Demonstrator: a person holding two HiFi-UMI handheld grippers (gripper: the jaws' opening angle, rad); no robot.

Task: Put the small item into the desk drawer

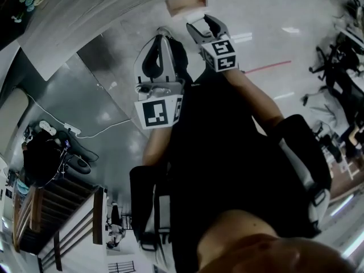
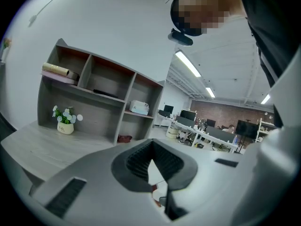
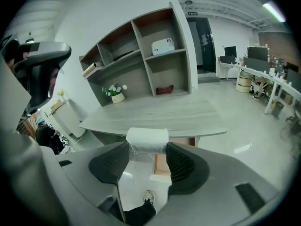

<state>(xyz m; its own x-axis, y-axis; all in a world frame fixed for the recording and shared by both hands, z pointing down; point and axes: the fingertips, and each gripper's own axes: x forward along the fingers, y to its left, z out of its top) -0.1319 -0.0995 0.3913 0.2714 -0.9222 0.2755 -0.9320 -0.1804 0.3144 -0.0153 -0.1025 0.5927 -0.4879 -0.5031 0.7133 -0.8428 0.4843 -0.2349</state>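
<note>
My right gripper (image 3: 147, 144) is shut on a small white roll (image 3: 147, 139), which lies crosswise between its dark pads. Beyond it stands the grey wooden desk (image 3: 160, 116), and a wood-brown open drawer (image 3: 162, 166) shows under the desk's front edge. In the head view the right gripper (image 1: 206, 28) hovers near that drawer (image 1: 186, 1), in front of the desk (image 1: 85, 10). My left gripper (image 1: 156, 61) hangs beside it, lower and to the left. In the left gripper view its jaws (image 2: 151, 149) meet at the tips, with nothing between them.
An open shelf unit (image 3: 141, 55) stands on the desk with a flower pot (image 3: 116, 94), a white box and a red thing. The person's shoe (image 3: 148, 197) is on the pale floor below. A black bag (image 1: 45, 152) and cables lie at left; office chairs (image 1: 335, 67) stand at right.
</note>
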